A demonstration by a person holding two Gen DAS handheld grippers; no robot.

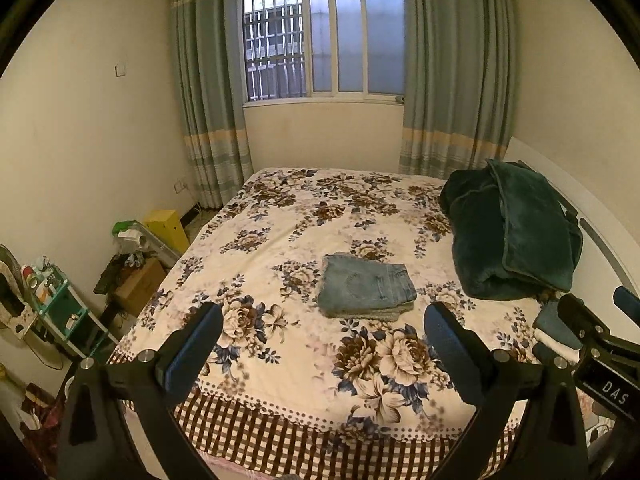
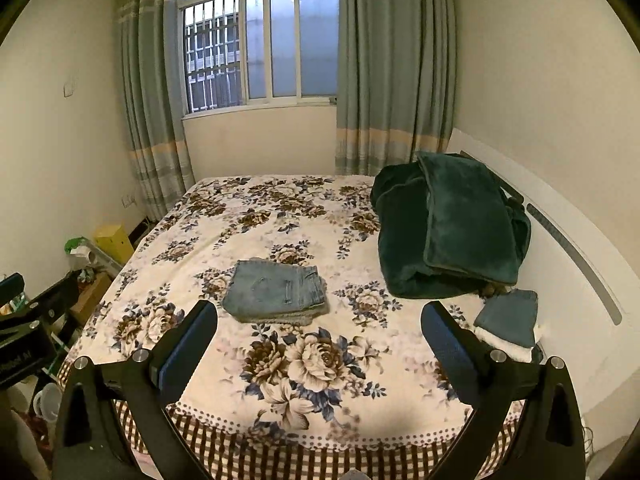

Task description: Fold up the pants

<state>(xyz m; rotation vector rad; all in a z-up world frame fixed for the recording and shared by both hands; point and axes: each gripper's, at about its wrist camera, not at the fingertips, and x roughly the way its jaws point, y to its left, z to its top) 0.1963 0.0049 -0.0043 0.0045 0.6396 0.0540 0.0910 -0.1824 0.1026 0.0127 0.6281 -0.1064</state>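
Light blue jeans lie folded in a compact stack on the floral bedspread, near the middle of the bed; they also show in the right wrist view. My left gripper is open and empty, held above the near edge of the bed, short of the jeans. My right gripper is open and empty, also back from the jeans at the near edge of the bedspread. Part of the right gripper shows at the right edge of the left wrist view.
A dark green blanket is heaped at the right by the white headboard. A small folded blue and white pile lies near it. Boxes and a shelf crowd the floor to the left. A curtained window is beyond the bed.
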